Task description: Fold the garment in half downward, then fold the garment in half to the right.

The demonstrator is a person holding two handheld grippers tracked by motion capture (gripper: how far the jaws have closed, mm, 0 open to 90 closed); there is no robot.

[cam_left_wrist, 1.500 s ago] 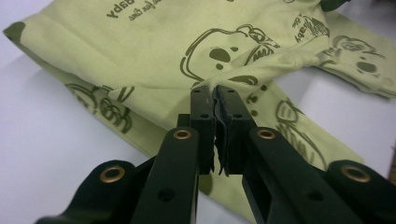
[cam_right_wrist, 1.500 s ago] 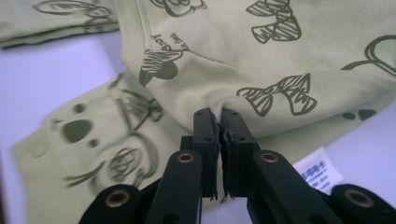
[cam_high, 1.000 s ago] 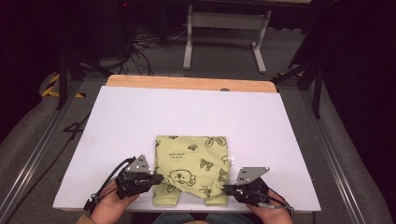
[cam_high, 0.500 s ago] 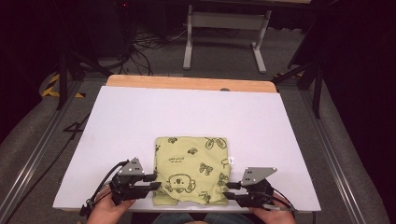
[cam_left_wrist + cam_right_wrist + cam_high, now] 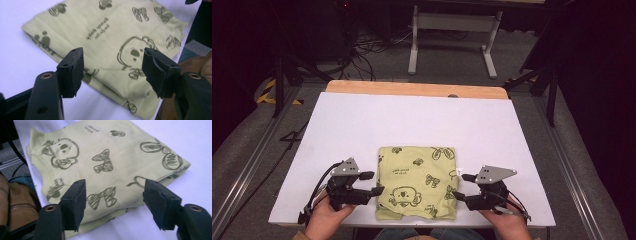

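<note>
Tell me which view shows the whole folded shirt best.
The high view: the folded shirt lies there complete, all four edges on the white table. The left gripper view crops its near corner behind open fingers; the right gripper view shows most of it, with sharper prints, but cuts the near edge.

Left tool [image 5: 371,183] and right tool [image 5: 459,186] — jaws just opening, gripping nothing.

The folded shirt [image 5: 417,182] lies on the table [image 5: 412,120] at the middle of its near edge. The left gripper [image 5: 371,183] sits just beside the shirt's left side, and the right gripper [image 5: 459,186] just beside its right side, both near that same edge.
</note>
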